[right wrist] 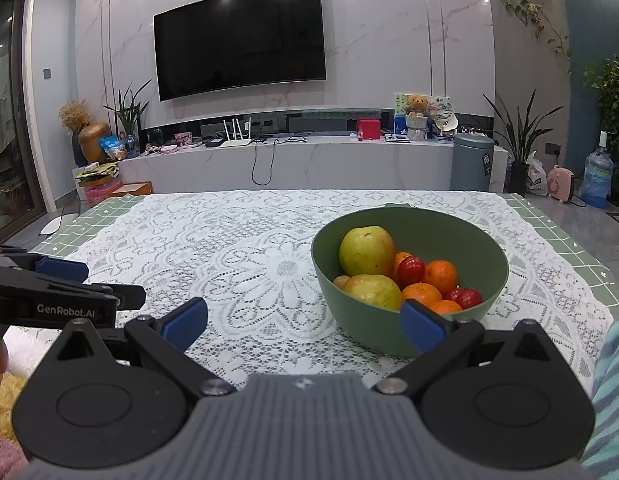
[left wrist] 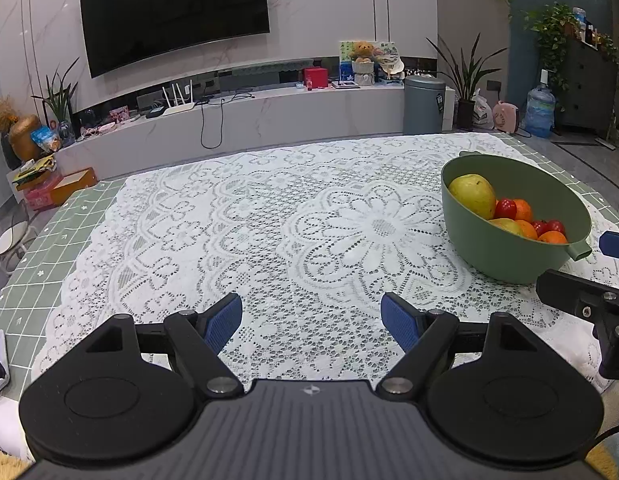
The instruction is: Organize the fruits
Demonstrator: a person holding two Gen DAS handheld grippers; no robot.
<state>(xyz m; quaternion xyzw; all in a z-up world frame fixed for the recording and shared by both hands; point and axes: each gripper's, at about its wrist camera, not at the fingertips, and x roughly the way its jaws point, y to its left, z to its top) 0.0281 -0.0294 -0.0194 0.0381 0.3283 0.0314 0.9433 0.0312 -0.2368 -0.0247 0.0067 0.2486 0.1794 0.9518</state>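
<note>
A green bowl [right wrist: 449, 240] stands on the lace cloth and holds two yellow-green pears [right wrist: 367, 250], several oranges [right wrist: 440, 276] and small red tomatoes [right wrist: 410, 271]. The same bowl [left wrist: 509, 258] shows at the right of the left wrist view. My right gripper [right wrist: 305, 318] is open just in front of the bowl, nothing between its blue pads [right wrist: 421, 326]. My left gripper [left wrist: 311, 322] is open over bare lace, to the left of the bowl. Each gripper shows at the edge of the other's view.
The table carries a white lace cloth [left wrist: 269, 220] over a green checked one [left wrist: 37, 276]. Beyond the far edge are a low TV console [right wrist: 309, 160], a wall TV, a grey bin [right wrist: 471, 162] and plants. A striped sleeve [right wrist: 613, 392] is at right.
</note>
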